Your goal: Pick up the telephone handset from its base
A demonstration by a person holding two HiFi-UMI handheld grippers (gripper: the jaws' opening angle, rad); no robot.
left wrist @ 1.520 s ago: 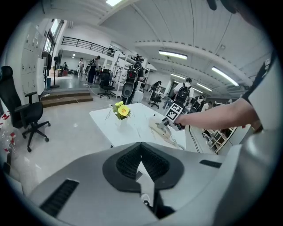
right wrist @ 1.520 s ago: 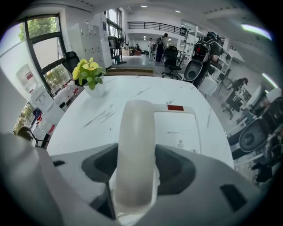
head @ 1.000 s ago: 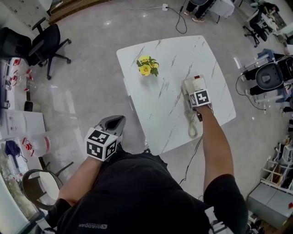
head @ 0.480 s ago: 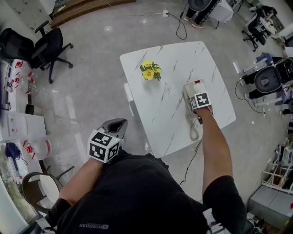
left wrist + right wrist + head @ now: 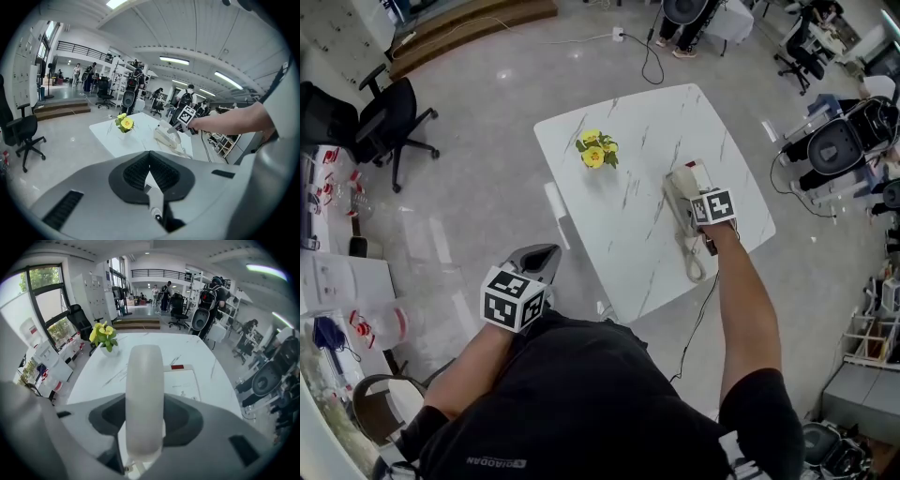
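Since your right claw point(image 5: 145, 423) has just clamped the handset point(image 5: 144, 380), lift off the base point(image 5: 183, 383) looks barely begun; left claw point(image 5: 150, 171) closed, empty.

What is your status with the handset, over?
Right gripper just closed on handset, held above base. Left gripper shut, empty. Nothing in the way.

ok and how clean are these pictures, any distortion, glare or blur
Head view: sharp, wide-angle bend at the edges, soft sheen on the floor. Left gripper view: heavy fisheye with dark corners, ceiling lights bright. Right gripper view: same fisheye; the near handset looks soft, the table behind sharper.
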